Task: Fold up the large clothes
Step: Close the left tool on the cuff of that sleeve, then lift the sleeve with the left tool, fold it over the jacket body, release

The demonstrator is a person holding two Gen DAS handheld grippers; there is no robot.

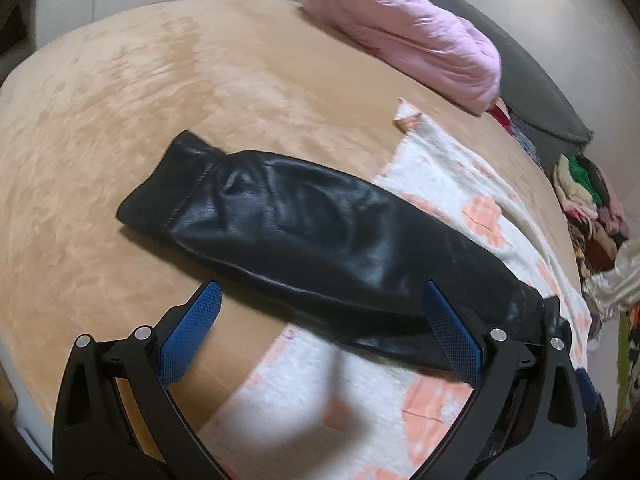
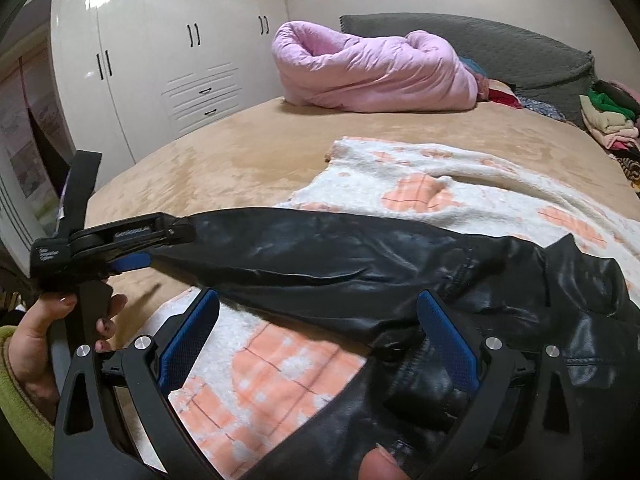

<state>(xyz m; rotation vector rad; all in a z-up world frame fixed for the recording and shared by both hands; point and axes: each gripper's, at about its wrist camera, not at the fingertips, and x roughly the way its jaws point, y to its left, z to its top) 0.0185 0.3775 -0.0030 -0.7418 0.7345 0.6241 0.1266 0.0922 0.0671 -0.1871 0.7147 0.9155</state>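
A tan bed (image 1: 120,120) fills the room and serves as the folding surface. A pink duvet (image 2: 372,72) is rolled up at the far end, out of the way. Nearer, a white-and-peach blanket (image 1: 460,200) lies spread flat, and on it rests the black jacket (image 2: 540,300), the garment to be folded. Its body is bunched at the near right side.

One sleeve (image 1: 280,232) stretches out leftward, off the blanket and onto the bare bed. It looks laid out straight so it can be brought back across the body, though that fold is not yet made. The cuff (image 1: 168,188) marks its far end.

The left gripper (image 1: 320,287) hangs just over the sleeve with its jaws spread wide, grasping nothing. A hand (image 2: 40,340) in a green sleeve holds it low. The right gripper (image 2: 318,295) is likewise released, straddling the shoulder end, probably ready to pin or pinch there.
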